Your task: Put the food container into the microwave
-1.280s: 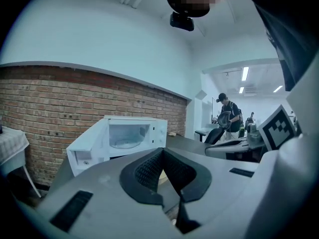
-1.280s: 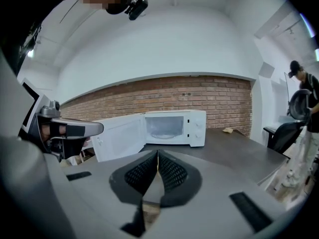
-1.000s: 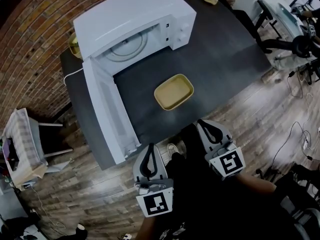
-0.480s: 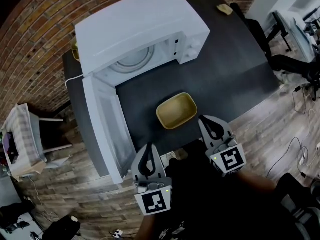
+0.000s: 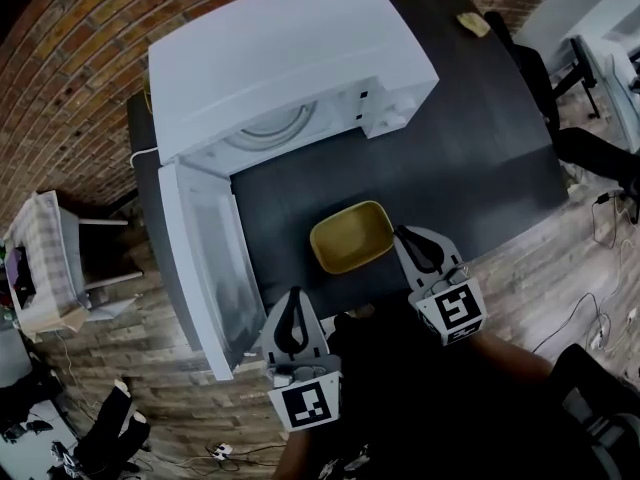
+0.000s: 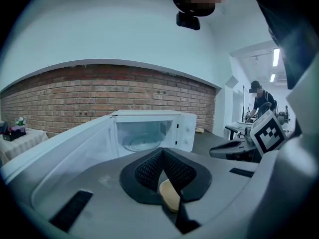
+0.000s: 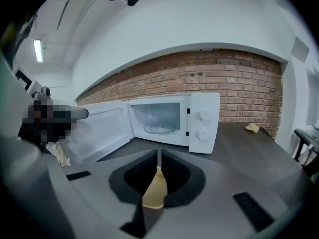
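Food container [image 5: 350, 236]: yellow, shallow, rounded-rectangular, upright and empty on the dark table [image 5: 470, 148], near the table's front edge. It is outside the microwave [image 5: 280, 58], which sits at the container's 11 o'clock. The microwave door [image 5: 205, 258] is swung fully open, at roughly the container's 9 o'clock. The cavity is exposed, with the glass turntable [image 5: 265, 133] visible inside. Right gripper [image 5: 403, 234]: at the container's 3 o'clock, tip just beside the right rim; contact can't be confirmed. Its jaws are closed tip to tip with nothing clamped; in its own view the container [image 7: 153, 190] only shows through the gap behind the tips. Left gripper [image 5: 292, 292]: at the container's 7 o'clock, clear of it, near the door's free end. Jaws are likewise together and empty. A small tan object [image 5: 474, 23] lies at the table's far corner, 1 o'clock, well apart.
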A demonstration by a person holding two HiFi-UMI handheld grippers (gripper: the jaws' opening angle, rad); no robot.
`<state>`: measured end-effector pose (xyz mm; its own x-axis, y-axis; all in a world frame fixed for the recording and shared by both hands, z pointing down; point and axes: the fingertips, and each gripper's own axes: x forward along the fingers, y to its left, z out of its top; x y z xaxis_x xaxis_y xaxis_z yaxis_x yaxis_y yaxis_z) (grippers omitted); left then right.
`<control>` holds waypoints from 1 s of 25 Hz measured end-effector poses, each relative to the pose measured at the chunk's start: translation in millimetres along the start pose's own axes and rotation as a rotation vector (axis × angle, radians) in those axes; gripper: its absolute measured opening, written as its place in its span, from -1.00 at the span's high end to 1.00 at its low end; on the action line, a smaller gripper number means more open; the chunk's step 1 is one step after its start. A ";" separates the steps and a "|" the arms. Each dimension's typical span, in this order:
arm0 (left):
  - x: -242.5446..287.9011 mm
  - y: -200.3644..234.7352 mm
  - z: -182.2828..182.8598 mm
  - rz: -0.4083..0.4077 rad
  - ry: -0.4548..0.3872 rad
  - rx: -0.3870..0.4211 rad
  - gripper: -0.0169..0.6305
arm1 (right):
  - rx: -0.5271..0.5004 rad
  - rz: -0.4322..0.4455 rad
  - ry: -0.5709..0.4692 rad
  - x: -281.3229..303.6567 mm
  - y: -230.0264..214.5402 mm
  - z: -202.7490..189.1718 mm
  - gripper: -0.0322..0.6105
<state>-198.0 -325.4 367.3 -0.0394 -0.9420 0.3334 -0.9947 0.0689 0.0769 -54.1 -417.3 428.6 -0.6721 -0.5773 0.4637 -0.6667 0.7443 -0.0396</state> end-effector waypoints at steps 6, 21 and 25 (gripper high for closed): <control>12.2 -5.8 -8.1 0.043 0.036 -0.017 0.94 | -0.018 0.098 0.133 32.2 -7.6 -36.8 0.36; 25.1 -14.2 -24.6 0.230 0.097 -0.072 0.94 | -0.028 0.233 0.385 77.6 -32.5 -102.4 0.26; 25.7 -16.2 -25.3 0.245 0.106 -0.080 0.94 | 0.012 0.271 0.424 82.6 -24.4 -107.2 0.26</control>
<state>-180.4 -342.4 398.4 -0.2637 -0.8545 0.4477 -0.9457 0.3205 0.0547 -58.7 -447.1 562.7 -0.6335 -0.1744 0.7539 -0.4913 0.8433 -0.2178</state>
